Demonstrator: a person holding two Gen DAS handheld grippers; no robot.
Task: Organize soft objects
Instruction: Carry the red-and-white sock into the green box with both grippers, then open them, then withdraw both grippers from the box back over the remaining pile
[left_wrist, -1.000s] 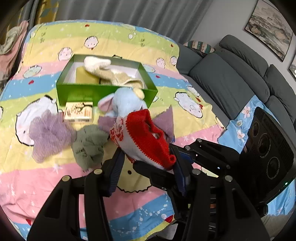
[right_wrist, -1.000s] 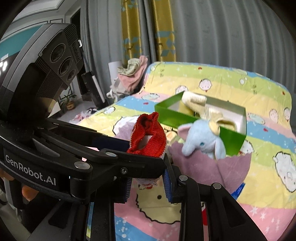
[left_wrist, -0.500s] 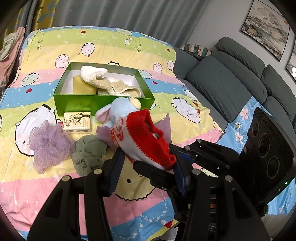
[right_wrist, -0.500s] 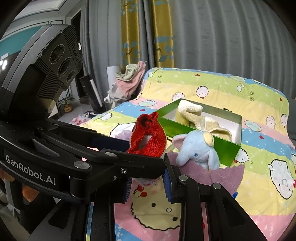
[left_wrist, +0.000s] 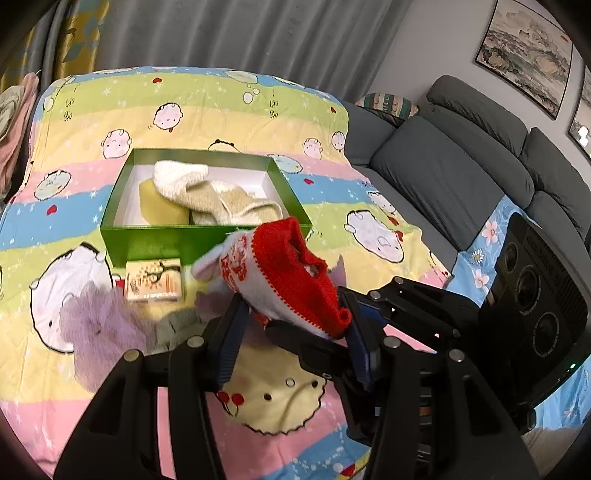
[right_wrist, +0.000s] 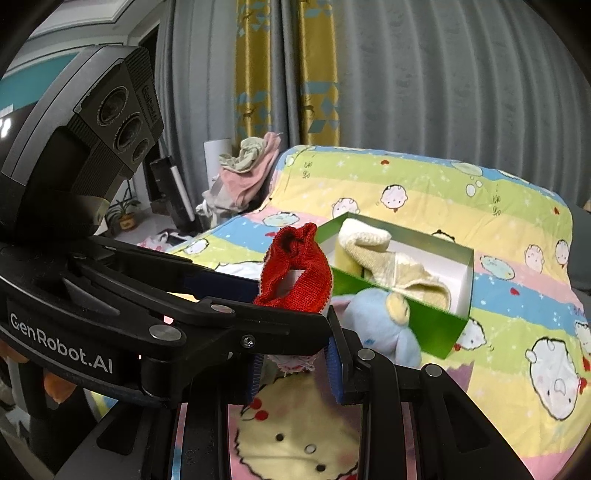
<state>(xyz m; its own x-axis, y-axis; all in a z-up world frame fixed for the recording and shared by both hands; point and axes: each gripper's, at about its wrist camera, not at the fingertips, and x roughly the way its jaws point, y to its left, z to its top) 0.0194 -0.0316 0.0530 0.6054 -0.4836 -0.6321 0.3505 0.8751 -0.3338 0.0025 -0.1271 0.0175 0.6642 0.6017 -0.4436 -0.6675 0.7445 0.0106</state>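
Observation:
A red and white knitted sock (left_wrist: 280, 280) hangs above the striped cartoon blanket (left_wrist: 221, 110). My left gripper (left_wrist: 293, 336) is shut on it, its blue pads against the white side and the red cuff. My right gripper (right_wrist: 295, 369) is shut on the sock's (right_wrist: 295, 273) white lower end and crosses under the left one. Behind stands a green box (left_wrist: 203, 240) holding a cream sock (left_wrist: 207, 192) and a yellow sponge (left_wrist: 159, 206). A blue elephant plush (right_wrist: 380, 325) lies before the box, mostly hidden in the left wrist view.
On the blanket lie a purple mesh puff (left_wrist: 92, 325), a small printed box (left_wrist: 153, 280) and a grey-green cloth (left_wrist: 177, 325). A grey sofa (left_wrist: 443, 166) borders the right side. Curtains and a pile of clothes (right_wrist: 247, 166) stand at the back left.
Both grippers have risen a little with the sock held between them. In the left wrist view the sock now covers the elephant and overlaps the green box's front corner.

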